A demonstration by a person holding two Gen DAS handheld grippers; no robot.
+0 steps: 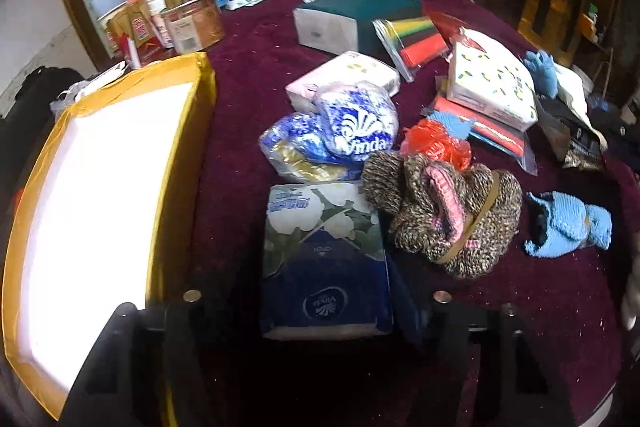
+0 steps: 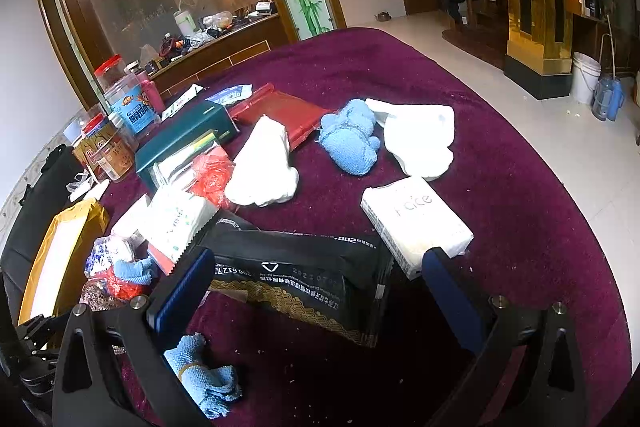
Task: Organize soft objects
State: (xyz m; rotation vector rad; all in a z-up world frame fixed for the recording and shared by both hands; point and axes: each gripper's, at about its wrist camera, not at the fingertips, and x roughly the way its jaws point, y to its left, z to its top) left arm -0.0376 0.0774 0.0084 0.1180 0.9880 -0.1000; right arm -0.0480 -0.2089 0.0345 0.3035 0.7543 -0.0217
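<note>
A blue floral Vinda tissue pack (image 1: 324,259) lies on the maroon cloth, and my left gripper (image 1: 326,291) is shut on it, a pad against each long side. Just beyond it lie a brown-and-pink knitted bundle (image 1: 440,211) with a rubber band around it and two blue Vinda rolls (image 1: 360,123). My right gripper (image 2: 320,259) stands open over a black packet with gold trim (image 2: 300,279). The packet lies between the blue pads (image 2: 184,291), with a gap at its right end. A white tissue pack (image 2: 416,227) lies by the right finger.
A yellow-taped box (image 1: 188,99) with a white inside stands at the left. Jars (image 1: 188,15) crowd the back left. Tissue packs (image 1: 492,87), a green box (image 1: 360,19), blue knitted pieces (image 1: 568,227) and white cloths (image 2: 264,163) are scattered about. The table edge (image 2: 600,267) curves round at the right.
</note>
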